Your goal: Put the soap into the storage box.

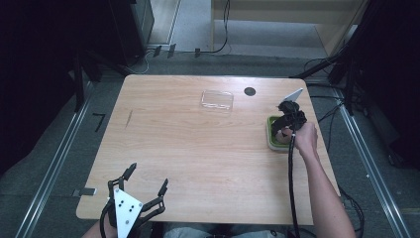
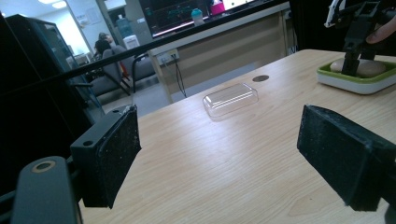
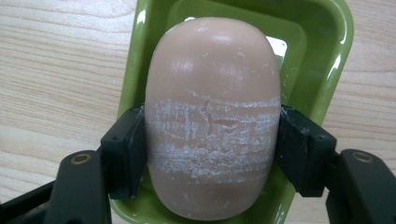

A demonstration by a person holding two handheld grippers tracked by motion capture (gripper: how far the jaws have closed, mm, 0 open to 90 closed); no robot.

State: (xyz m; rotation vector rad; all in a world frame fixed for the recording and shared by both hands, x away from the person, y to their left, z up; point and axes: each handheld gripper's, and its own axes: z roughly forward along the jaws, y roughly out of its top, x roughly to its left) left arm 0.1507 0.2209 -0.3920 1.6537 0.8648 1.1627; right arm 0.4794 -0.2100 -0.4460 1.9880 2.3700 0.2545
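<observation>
A pale pink bar of soap [image 3: 212, 116] lies in a green soap dish [image 3: 327, 51] at the table's right edge. My right gripper [image 3: 212, 149] points down into the dish and is shut on the soap, its black pads pressing both long sides. From above, the right gripper [image 1: 288, 124] stands over the dish [image 1: 271, 134], with the soap [image 1: 283, 135] partly hidden beneath it. My left gripper [image 1: 146, 181] rests open at the table's near left corner, nothing between its jaws. In the left gripper view, the left gripper [image 2: 219, 149] faces the dish [image 2: 359, 81] and soap [image 2: 369, 67] far off at the right.
A clear plastic lid [image 1: 217, 100] lies upside down at the table's far middle, also seen as the lid [image 2: 230, 99]. A dark round hole [image 1: 249, 91] sits beside it. A cable [image 1: 292, 183] trails from the right gripper along the forearm. Bare wood spans the table's middle [image 1: 198, 144].
</observation>
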